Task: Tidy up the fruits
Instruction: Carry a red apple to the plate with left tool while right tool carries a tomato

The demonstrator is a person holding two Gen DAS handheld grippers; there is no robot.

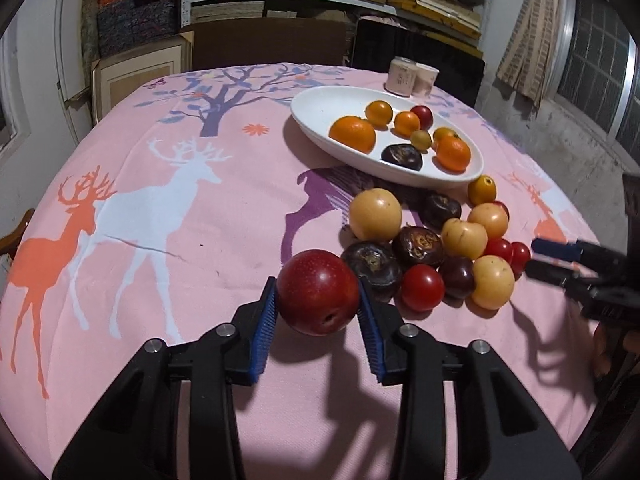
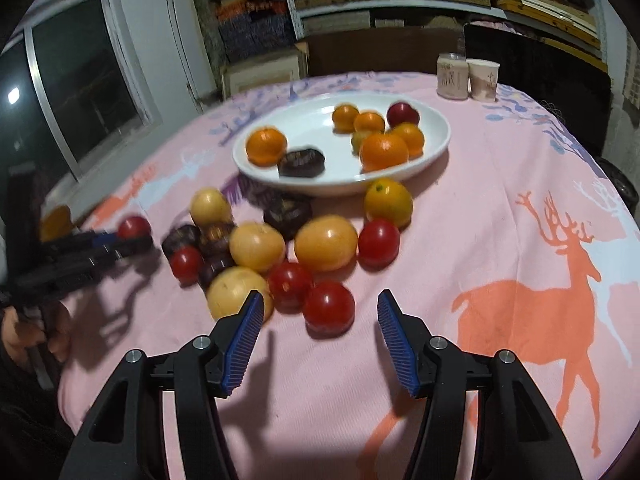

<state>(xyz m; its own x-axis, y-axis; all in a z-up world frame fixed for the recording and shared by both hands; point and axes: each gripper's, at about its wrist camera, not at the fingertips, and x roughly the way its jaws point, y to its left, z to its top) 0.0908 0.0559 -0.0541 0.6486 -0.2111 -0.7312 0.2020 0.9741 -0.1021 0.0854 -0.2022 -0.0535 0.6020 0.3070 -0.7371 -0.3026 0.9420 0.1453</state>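
Covering the bench [image 1: 192, 240] is a pink cloth printed with deer, and toward its far edge sits a white oval dish [image 1: 320, 108] already holding oranges, one small red fruit and a dark, wrinkled one. Just in front of the dish, on the cloth, lies a loose heap of fruit [image 1: 440, 248]: pale yellow rounds, dark wrinkled pieces, small red ones and a yellow-orange one nearest the dish.

At the heap's near-left edge is a red plum [image 1: 318, 292], the largest red fruit on the cloth. The left gripper [image 1: 318, 310] has it between its blue pads, one on each flank at the widest part, and both pads look to be pressing the skin, so I read this as a grip. The plum appears to rest on the cloth. Judging by its smooth, glossy skin, it may slip if pinched off-centre; it is probably firm but bruisable, so a light hold across the middle suits it.

The right gripper [image 2: 320, 312] hovers at the heap's near-right edge, half open and empty. A small red fruit [image 2: 329, 307] lies just ahead, between the fingertips but apart from both pads. That fruit is light, round and free to roll, so closing squarely on its sides seems wisest.
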